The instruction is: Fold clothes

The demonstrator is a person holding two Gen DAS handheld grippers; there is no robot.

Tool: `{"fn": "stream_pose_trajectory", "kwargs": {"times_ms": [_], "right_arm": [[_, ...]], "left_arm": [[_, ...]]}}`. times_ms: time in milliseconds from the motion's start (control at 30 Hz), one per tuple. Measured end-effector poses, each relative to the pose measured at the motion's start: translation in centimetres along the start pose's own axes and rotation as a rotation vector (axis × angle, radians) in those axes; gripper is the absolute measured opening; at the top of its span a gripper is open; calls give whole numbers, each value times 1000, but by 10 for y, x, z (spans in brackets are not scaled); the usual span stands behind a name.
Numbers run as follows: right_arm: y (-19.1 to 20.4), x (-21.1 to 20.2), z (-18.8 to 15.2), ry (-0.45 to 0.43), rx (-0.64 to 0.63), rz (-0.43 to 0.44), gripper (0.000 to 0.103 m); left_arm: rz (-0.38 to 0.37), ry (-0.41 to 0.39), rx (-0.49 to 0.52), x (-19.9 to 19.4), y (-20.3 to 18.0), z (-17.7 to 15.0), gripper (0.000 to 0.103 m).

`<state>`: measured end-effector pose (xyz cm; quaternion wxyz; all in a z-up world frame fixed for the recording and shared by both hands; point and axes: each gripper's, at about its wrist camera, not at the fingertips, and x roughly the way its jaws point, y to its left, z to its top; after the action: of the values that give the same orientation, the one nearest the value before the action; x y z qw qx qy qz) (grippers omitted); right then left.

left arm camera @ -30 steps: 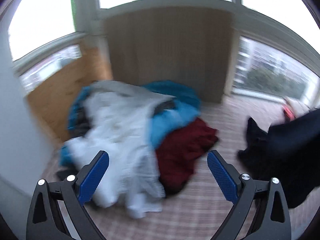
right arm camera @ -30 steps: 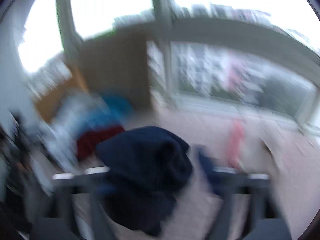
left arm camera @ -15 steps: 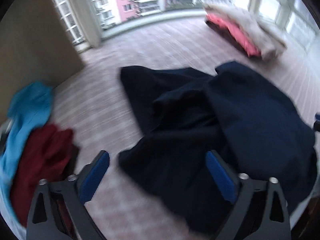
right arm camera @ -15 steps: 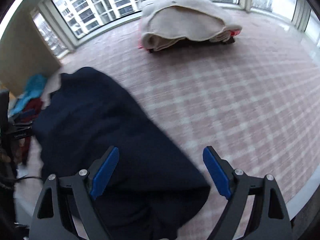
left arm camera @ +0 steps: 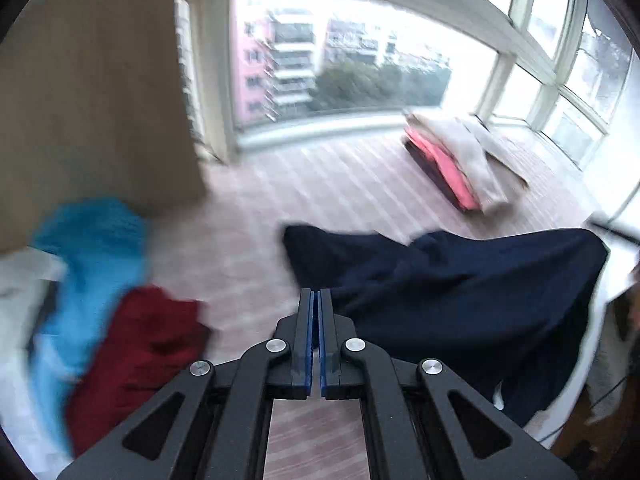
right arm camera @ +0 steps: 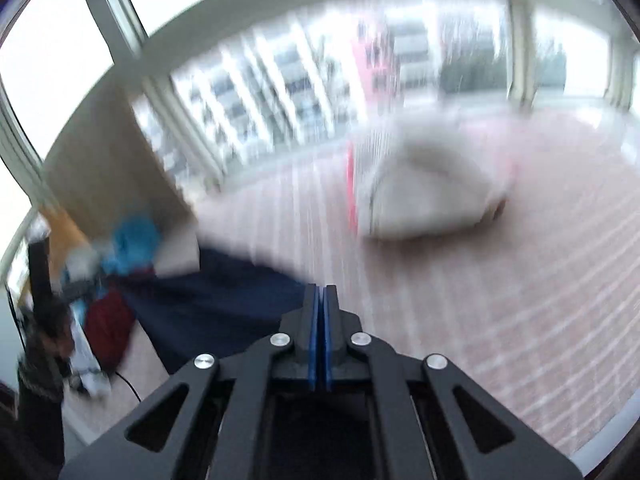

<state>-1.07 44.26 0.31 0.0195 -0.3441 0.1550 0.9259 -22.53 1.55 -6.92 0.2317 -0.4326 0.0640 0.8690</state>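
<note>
A navy garment [left arm camera: 460, 300] lies crumpled on the checked surface [left arm camera: 340, 184] and stretches off to the right. My left gripper [left arm camera: 316, 294] is at its near left edge, jaws closing tight with the blue pads together on the cloth; folds run out from the tips. In the right wrist view the same navy garment [right arm camera: 212, 300] spreads left from my right gripper [right arm camera: 321, 289], whose jaws are also closing tight, pads together on its right end. Both views are motion-blurred.
A heap of blue cloth [left arm camera: 92, 248], dark red cloth [left arm camera: 140, 344] and white cloth [left arm camera: 16, 292] lies at the left beside a brown panel [left arm camera: 92, 100]. A folded stack topped by beige cloth [left arm camera: 460, 160], [right arm camera: 424, 192] sits far back near the windows.
Both grippers went from wide open over the navy garment to pads together at its edges. Both views swung and tilted, and the garment now looks pulled out between them.
</note>
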Motion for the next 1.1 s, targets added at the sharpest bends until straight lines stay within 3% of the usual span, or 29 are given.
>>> {"fn": "stream_pose_trajectory", "kwargs": {"times_ms": [100, 167, 233, 267, 300, 433, 500, 567, 633, 733, 800, 833, 867, 900, 1000, 1100], "right_arm": [[-5, -48, 11, -48, -31, -52, 1], [-10, -53, -3, 30, -89, -126, 5], [-11, -38, -28, 146, -152, -169, 30], [-10, -27, -39, 184, -164, -190, 58], [-8, -16, -50, 217, -173, -209, 67], [-3, 36, -83, 303, -182, -135, 67], [-7, 64, -92, 342, -177, -155, 67], [-3, 86, -93, 381, -171, -162, 67], [12, 108, -94, 408, -192, -115, 67], [34, 140, -101, 433, -283, -130, 70], [41, 158, -106, 458, -341, -157, 70], [43, 164, -110, 474, -349, -149, 67], [43, 162, -111, 482, -331, -114, 45], [43, 159, -111, 489, -308, -74, 20], [47, 132, -107, 466, -263, -13, 15], [56, 92, -102, 437, -211, 110, 14]], "left_arm": [[-43, -16, -25, -37, 14, -15, 1], [-40, 23, -2, -42, 13, -37, 1], [1, 84, 11, -39, 15, -63, 1], [20, 111, 1, -38, 19, -75, 0], [32, 128, -29, -37, 27, -85, 0], [91, 190, -126, -38, 58, -120, 0], [122, 220, -142, -40, 70, -131, 0], [117, 230, -122, -30, 63, -131, 16], [33, 234, -100, -13, 43, -125, 57], [-101, 245, -61, 19, 8, -114, 64], [-112, 273, -33, 43, -12, -108, 63], [-102, 288, -12, 54, -20, -108, 54], [-96, 310, 7, 63, -26, -109, 38], [-91, 332, 27, 72, -32, -110, 2], [-133, 310, 21, 69, -36, -112, 1], [-127, 238, -25, 31, -18, -109, 1]]}}
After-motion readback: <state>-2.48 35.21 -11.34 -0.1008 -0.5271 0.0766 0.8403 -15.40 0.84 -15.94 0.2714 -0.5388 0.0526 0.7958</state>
